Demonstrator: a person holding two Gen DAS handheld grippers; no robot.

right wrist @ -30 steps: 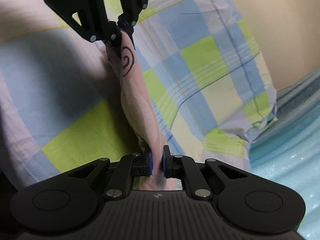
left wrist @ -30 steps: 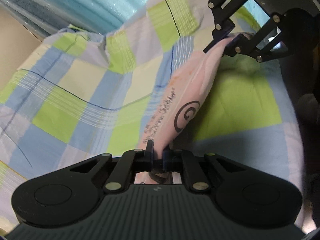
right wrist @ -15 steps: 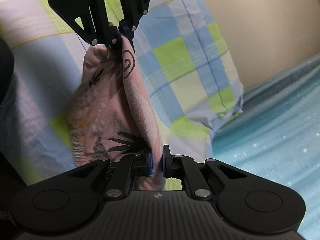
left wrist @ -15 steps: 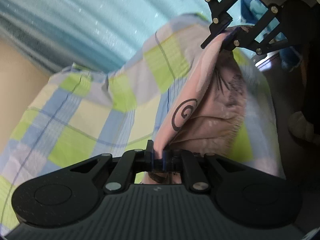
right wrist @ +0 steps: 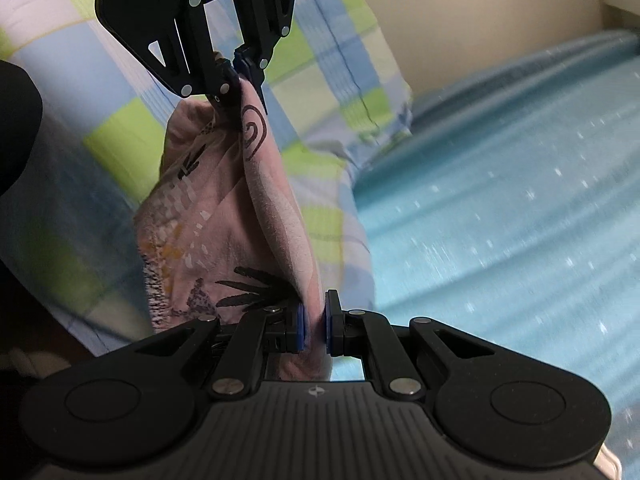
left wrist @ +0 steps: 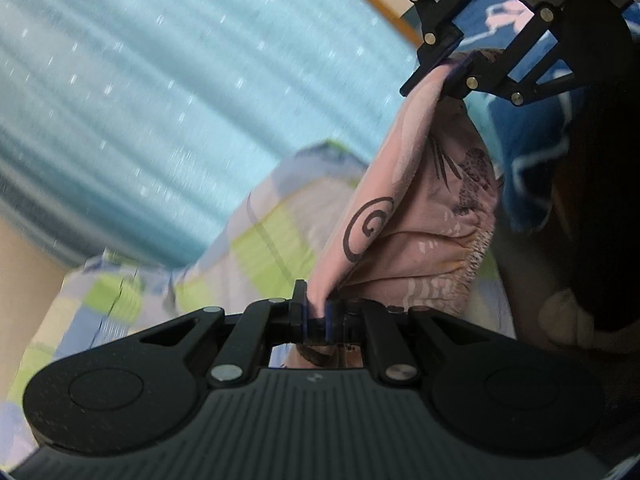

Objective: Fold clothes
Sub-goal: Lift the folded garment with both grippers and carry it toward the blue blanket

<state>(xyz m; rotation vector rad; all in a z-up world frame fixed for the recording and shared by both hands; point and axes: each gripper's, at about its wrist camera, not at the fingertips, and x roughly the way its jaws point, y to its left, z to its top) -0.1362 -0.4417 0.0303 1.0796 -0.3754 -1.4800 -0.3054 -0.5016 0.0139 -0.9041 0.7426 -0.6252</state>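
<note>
— Are both sets of fingers clamped on it?
— Yes. The left gripper (left wrist: 316, 314) has its blue-padded fingers (left wrist: 303, 312) pinched nearly together on one end of the pink garment (left wrist: 404, 236), at the bottom centre of the left wrist view. The right gripper (right wrist: 314, 330) does the same at the bottom centre of its own view, with a fold of cloth squeezed in the narrow gap.
— And where's the garment itself?
— Lifted, strung between the two. In the left view it runs from the lower centre up to the right gripper at the upper right; in the right view it climbs from the lower centre to the left gripper at the upper left. So its long axis lies gripper to gripper, with the loose part sagging below that edge. A dark spiral print sits along the taut fold.
— What's under it?
— A checked sheet (right wrist: 328, 52) in green, blue and white, with a turquoise mat (right wrist: 520, 184) beside it. Both are blurred.
</note>
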